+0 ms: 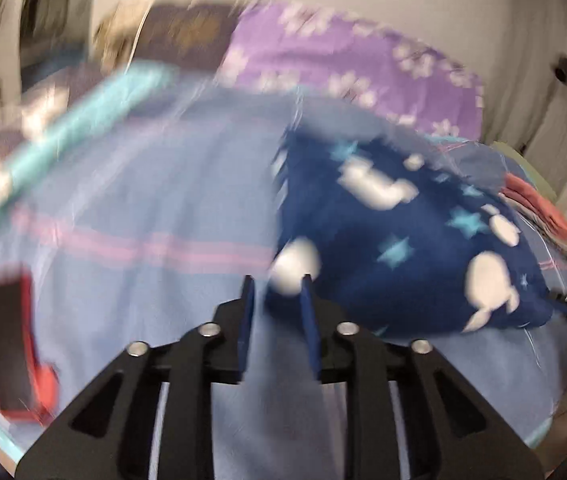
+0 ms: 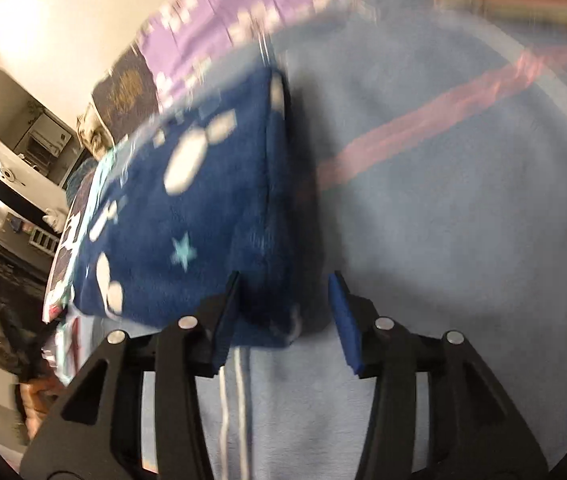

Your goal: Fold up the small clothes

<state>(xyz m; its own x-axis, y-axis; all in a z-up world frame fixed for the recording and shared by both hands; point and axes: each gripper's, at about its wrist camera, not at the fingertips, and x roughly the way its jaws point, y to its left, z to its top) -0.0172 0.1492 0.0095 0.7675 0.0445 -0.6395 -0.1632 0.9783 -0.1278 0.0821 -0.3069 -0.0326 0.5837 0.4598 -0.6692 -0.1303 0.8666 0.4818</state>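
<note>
On the blue bedsheet (image 1: 131,184), at about one o'clock from my left gripper (image 1: 277,284), lies the navy garment (image 1: 403,232), a fleecy piece with white shapes and pale stars. Both views are smeared by motion. My left claw's blue pads (image 1: 245,320) stand a narrow gap apart with nothing clamped between them; the right pad sits against the garment's near corner, but whether it touches I cannot tell. At nine o'clock in that view a black and red object (image 1: 15,344) lies on the sheet, too blurred to name. At twelve o'clock a purple flowered pillow (image 1: 323,56) lies behind the garment, and at three o'clock a stack of folded clothes (image 1: 535,208), pink on top. From my right gripper (image 2: 285,280) the garment (image 2: 187,208) runs off toward ten o'clock, its corner lying between my widely parted pads (image 2: 343,320), close to the left one. A pink stripe (image 2: 403,136) crosses the sheet (image 2: 463,260) at one o'clock.
</note>
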